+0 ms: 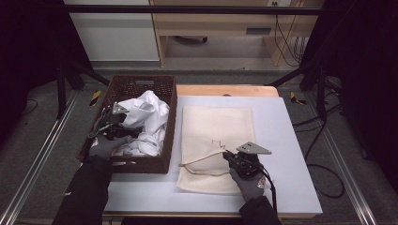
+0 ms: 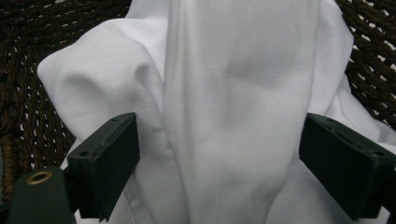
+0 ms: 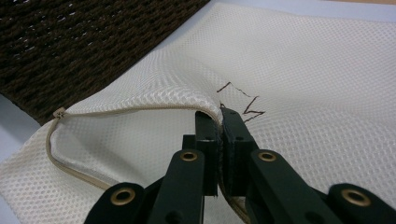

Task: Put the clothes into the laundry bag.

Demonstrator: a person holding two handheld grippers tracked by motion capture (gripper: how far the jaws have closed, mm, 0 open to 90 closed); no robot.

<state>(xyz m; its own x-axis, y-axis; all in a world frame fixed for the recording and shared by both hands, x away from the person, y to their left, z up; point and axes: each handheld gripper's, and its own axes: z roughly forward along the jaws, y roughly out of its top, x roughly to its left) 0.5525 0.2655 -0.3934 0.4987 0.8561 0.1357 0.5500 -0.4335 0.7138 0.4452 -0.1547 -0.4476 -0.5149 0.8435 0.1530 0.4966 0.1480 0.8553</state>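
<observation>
A: While the left gripper (image 1: 114, 123) sits in the basket (image 1: 166, 125) at the left of the table (image 1: 281, 140), its fingers (image 2: 106, 163) stand wide with a fold of the white cloth (image 2: 224, 102) between them, not pressed on it. What could go wrong there?

B: If they close as they are, they may catch just a thin outer fold, and the rest of the cloth could slide out as it lifts. The pile is loose and crumpled, so it could also snag on the wicker.

A: And to the right?

B: The mesh bag (image 1: 216, 136) lies flat on the table just beside the basket. The right gripper (image 3: 220, 122) has its fingers shut on the upper lip of the bag's mouth, by the zip edge (image 3: 140, 108), holding it raised. The opening looks shallow; if that lip sags or slips free, the cloth would bunch up against the bag and not go in.

A: Anything hard to make out?

B: How much cloth lies under the pile, and whether it is one piece or several, I cannot tell. The inside of the bag is in shadow. The small dark zigzag mark (image 3: 243, 100) on the mesh I cannot read
</observation>
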